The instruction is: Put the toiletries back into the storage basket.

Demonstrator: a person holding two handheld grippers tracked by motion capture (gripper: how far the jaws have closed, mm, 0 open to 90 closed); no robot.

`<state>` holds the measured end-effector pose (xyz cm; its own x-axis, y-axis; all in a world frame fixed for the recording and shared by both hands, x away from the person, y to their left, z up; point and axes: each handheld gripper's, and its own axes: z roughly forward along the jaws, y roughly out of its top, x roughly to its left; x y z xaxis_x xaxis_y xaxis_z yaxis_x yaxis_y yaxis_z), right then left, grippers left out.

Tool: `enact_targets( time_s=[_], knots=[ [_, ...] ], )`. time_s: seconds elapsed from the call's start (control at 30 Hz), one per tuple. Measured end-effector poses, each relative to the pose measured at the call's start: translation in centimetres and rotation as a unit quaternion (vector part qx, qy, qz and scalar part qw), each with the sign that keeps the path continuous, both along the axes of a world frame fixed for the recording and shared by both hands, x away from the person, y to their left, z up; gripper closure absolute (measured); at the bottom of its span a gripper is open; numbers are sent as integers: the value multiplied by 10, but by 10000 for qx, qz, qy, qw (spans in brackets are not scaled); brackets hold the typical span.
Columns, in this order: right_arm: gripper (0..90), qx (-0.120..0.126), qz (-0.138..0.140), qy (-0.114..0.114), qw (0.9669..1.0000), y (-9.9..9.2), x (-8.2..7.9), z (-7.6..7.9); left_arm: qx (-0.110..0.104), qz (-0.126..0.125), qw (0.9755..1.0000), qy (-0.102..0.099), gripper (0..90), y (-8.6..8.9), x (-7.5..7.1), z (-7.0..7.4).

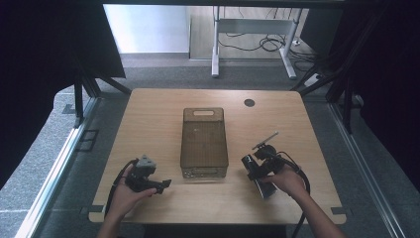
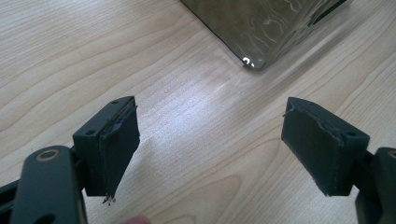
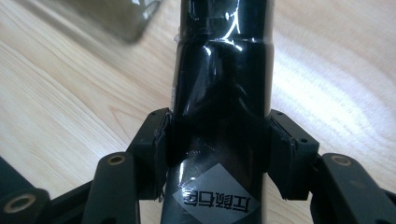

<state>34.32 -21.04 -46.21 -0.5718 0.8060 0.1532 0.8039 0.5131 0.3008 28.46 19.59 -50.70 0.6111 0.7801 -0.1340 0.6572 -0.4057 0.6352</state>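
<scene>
bin [image 1: 204, 144] mid-table, bottle [image 1: 256, 171] to its right

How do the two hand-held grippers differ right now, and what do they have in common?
The left gripper stands open with bare table between its pads, while the right gripper is clamped on a glossy black bottle. In the high view, the left gripper sits low on the table beside the smoky clear bin, while the right gripper is held on the bin's other side. Both have two black padded jaws and a trailing cable.
</scene>
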Motion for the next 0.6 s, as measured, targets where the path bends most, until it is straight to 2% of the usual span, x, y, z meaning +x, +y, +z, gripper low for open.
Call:
enact_targets(
  time_s=[0.1, 0.47, 0.6],
  knots=[
    [453, 152, -58, -6, 9999, -1, 3, 12, 2, -3, 10000, 3, 196, 0, 0, 0],
    [453, 267, -102, -9, 9996, 1, 9, 34, -23, 23, 10000, 4, 196, 0, -1, 1],
    [453, 344, -223, -77, 9991, 1, 13, 41, 20, -18, 10000, -1, 196, 0, 0, 0]
  ],
)
